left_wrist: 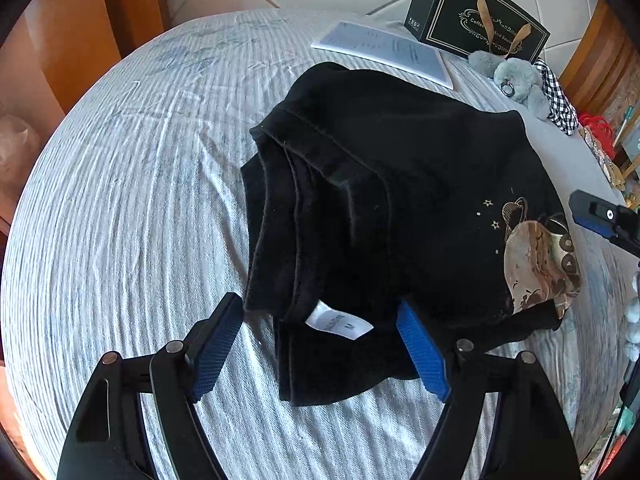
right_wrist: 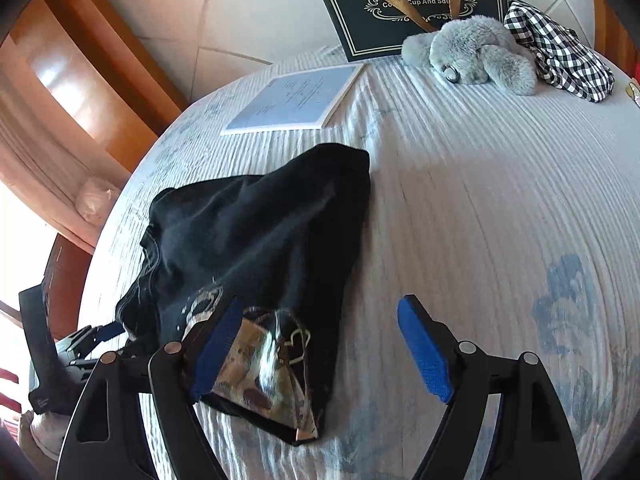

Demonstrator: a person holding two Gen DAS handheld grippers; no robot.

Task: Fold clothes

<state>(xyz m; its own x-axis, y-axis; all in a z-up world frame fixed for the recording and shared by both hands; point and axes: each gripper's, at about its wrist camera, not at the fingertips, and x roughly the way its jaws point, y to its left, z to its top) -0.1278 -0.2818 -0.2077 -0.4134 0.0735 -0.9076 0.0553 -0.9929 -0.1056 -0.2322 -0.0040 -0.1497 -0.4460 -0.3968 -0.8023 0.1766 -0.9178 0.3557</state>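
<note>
A black T-shirt (left_wrist: 384, 200) with a brown and gold print (left_wrist: 536, 264) lies folded in a thick bundle on the striped bed cover (left_wrist: 120, 240). Its white size label (left_wrist: 340, 322) shows at the near edge. My left gripper (left_wrist: 320, 320) is open, its blue pads either side of the shirt's near edge, with the cloth between them. My right gripper (right_wrist: 320, 324) is open at the shirt's (right_wrist: 260, 232) printed corner (right_wrist: 260, 372), the left pad over the cloth, the right pad over bare cover. The right gripper's tip also shows in the left wrist view (left_wrist: 600, 220).
A black gift bag (left_wrist: 476, 16) with gold ribbon handles stands at the far edge, with a light blue booklet (left_wrist: 384, 52), a grey plush toy (left_wrist: 516, 80) and a black-and-white checked cloth (left_wrist: 556, 96) near it. Wooden furniture (left_wrist: 72, 40) stands beyond the bed at the left.
</note>
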